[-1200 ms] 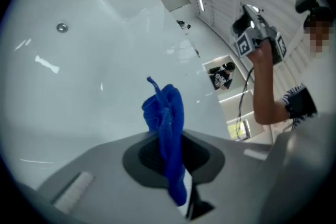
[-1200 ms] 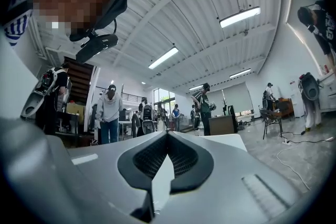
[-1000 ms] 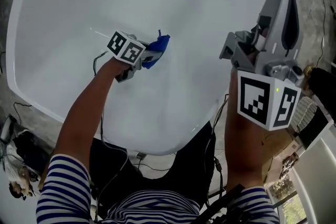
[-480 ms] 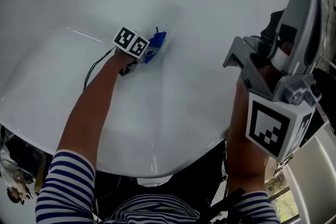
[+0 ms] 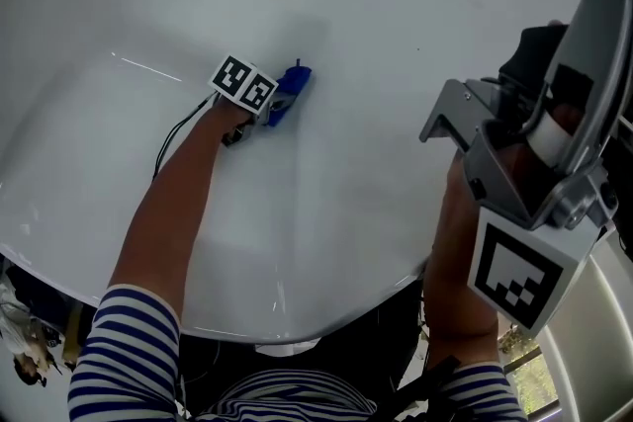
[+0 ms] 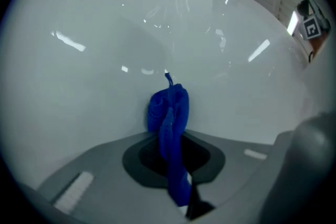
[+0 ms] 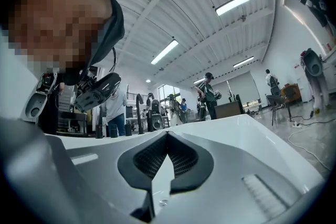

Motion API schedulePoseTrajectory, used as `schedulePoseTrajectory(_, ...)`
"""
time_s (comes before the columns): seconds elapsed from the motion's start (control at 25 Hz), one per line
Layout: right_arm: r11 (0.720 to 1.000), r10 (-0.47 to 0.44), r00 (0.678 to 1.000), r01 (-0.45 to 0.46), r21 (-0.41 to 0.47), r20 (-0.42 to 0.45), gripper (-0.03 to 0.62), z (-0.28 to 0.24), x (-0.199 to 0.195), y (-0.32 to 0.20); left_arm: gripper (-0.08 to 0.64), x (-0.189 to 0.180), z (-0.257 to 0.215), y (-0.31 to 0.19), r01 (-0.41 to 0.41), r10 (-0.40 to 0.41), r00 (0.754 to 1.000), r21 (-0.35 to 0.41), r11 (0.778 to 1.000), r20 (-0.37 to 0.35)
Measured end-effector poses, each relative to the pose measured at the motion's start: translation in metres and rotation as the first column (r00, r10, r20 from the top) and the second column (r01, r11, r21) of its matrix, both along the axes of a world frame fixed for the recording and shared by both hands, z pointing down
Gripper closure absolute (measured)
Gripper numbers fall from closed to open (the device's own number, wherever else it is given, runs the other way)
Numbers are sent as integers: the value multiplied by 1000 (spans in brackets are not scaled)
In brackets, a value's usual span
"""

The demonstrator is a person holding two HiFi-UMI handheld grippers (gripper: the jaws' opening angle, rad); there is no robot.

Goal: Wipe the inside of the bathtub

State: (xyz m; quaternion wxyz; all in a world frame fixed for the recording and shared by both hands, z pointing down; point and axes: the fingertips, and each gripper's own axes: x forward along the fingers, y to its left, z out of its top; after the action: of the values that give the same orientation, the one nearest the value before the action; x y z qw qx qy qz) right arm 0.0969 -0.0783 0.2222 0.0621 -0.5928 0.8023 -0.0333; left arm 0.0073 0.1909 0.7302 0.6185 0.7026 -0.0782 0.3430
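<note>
The bathtub's (image 5: 396, 44) white inner wall lies below me. Toward ten o'clock the blue cloth (image 5: 292, 86) is bunched against it, pinched in my left claw (image 5: 280, 104) for scrubbing. My right claw (image 5: 447, 114), pressed together on nothing, hangs at three o'clock, out of the way.

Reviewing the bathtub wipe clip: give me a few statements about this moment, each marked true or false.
The left gripper grips a crumpled blue cloth. True.
The cloth rests against the glossy white bathtub on its inner wall. True.
The right gripper holds a sponge. False: its jaws are together with nothing between them.
The right gripper is down beside the cloth. False: it is raised near the tub's rim, well apart from the cloth.
</note>
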Motion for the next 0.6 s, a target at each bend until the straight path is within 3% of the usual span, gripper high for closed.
schedulePoseTrajectory(0.28,1000,2,1000,-2,8,1,592,0,1,0,520,7,-3,7,-9,8,1000,-29,1000,-13)
schedulePoseTrajectory(0.6,1000,13,1000,-13,13,-11,592,-1,2,0,520,15,-14,28,32,-37,998,-94,995,-47)
